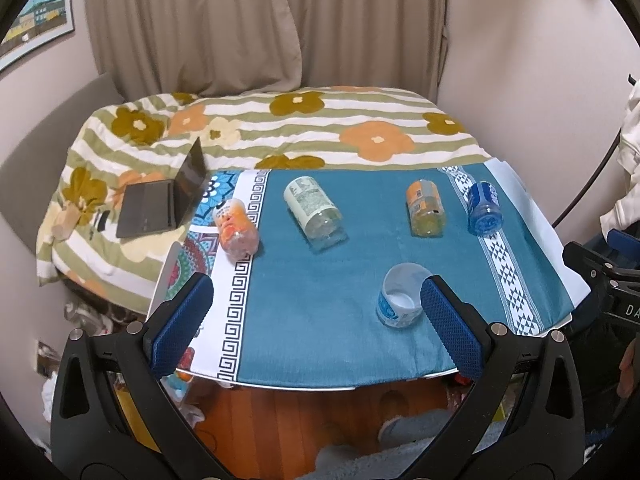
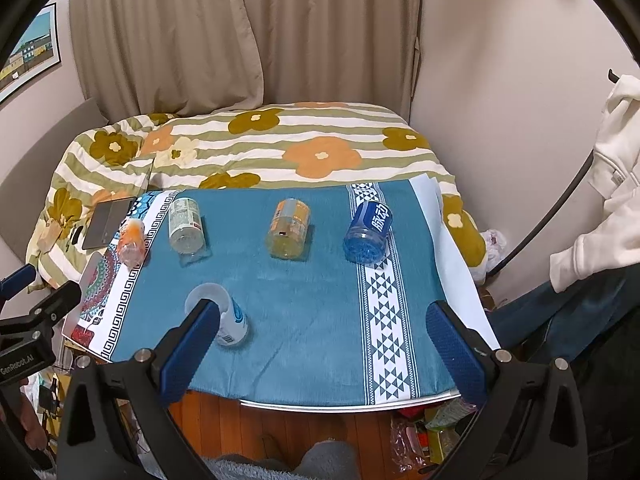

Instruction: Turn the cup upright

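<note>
Near the bench [image 1: 320, 364] front edge, the cup [image 1: 400, 296] lies on its side, mouth toward the nearer left claw [image 1: 316, 312]; both claws are apart.

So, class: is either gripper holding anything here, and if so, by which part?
Nothing is held. The left gripper and right gripper are both open, off the cup.

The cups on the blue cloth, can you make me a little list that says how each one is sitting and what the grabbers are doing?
white cup: upright, mouth up, nearest
orange cup: on its side, far left
green-label cup: on its side
yellow cup: on its side
blue cup: on its side, far right
left gripper: open, empty
right gripper: open, empty
</note>
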Demonstrator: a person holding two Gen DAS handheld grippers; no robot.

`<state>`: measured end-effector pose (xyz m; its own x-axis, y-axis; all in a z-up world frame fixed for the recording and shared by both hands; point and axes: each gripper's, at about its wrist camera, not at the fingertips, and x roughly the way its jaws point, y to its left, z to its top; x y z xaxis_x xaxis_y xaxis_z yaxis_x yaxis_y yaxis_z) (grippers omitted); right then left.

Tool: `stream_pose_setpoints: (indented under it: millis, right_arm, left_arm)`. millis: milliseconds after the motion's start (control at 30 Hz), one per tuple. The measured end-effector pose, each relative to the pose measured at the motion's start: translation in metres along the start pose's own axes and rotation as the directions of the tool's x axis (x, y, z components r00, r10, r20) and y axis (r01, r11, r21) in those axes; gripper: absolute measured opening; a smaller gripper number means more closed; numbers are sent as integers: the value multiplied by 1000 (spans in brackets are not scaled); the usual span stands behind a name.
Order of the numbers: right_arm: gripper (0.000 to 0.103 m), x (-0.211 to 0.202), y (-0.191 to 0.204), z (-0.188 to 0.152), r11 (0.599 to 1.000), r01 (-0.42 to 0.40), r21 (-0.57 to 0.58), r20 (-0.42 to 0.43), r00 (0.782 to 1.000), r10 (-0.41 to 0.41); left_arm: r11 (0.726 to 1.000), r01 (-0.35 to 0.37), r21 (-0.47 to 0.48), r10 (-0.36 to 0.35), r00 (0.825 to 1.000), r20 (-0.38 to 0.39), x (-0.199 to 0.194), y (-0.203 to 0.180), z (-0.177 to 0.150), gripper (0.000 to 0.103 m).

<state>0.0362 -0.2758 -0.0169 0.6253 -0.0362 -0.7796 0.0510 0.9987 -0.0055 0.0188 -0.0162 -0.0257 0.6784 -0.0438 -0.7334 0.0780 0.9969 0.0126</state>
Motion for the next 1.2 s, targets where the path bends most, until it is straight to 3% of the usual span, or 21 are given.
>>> stream_pose_setpoints:
  millis: [1200]
  right_arm:
    - [103, 2, -5, 6, 1000, 11, 13, 6, 1000, -11]
  left_arm:
    - [1000, 5, 17, -5, 1000, 15, 6, -11, 8, 103]
